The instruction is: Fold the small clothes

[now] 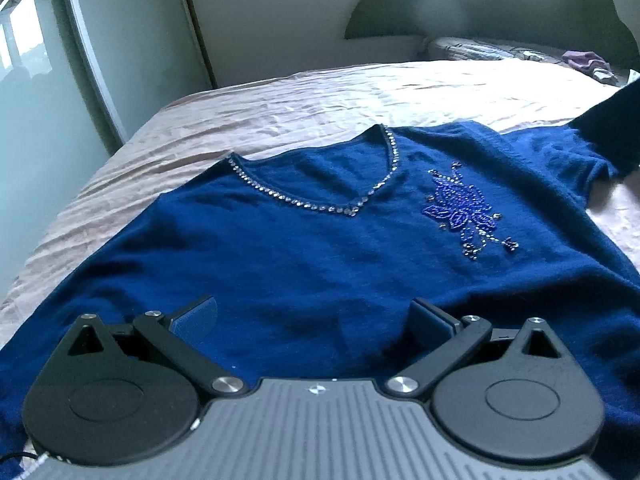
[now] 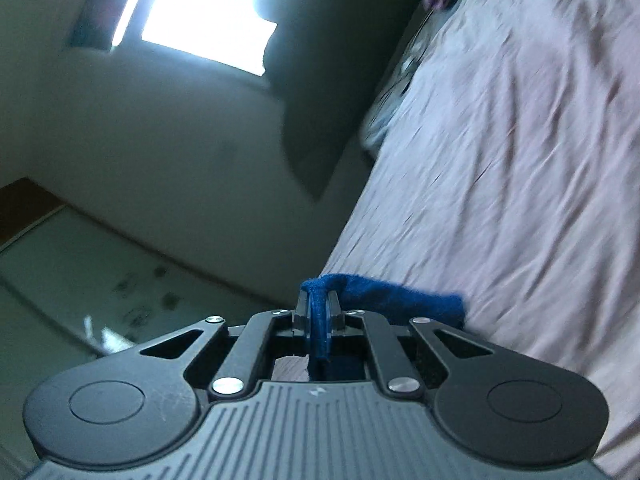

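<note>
A dark blue V-neck sweater (image 1: 304,248) lies front up on the bed, with a rhinestone neckline (image 1: 320,204) and a beaded flower (image 1: 460,208) on the chest. My left gripper (image 1: 316,320) is open, low over the sweater's lower body, with nothing between its pads. My right gripper (image 2: 318,312) is shut on a fold of the blue sweater fabric (image 2: 384,292) and holds it lifted above the bed. In the left wrist view the sweater's right sleeve (image 1: 608,128) rises off the bed at the right edge.
The bed has a wrinkled pinkish cover (image 1: 280,112). A headboard (image 1: 480,4) and a patterned pillow (image 1: 472,50) are at the far end, with a purple cloth (image 1: 586,60) beside it. A glass wardrobe door (image 1: 48,80) stands left of the bed. A bright window (image 2: 208,12) shows in the right wrist view.
</note>
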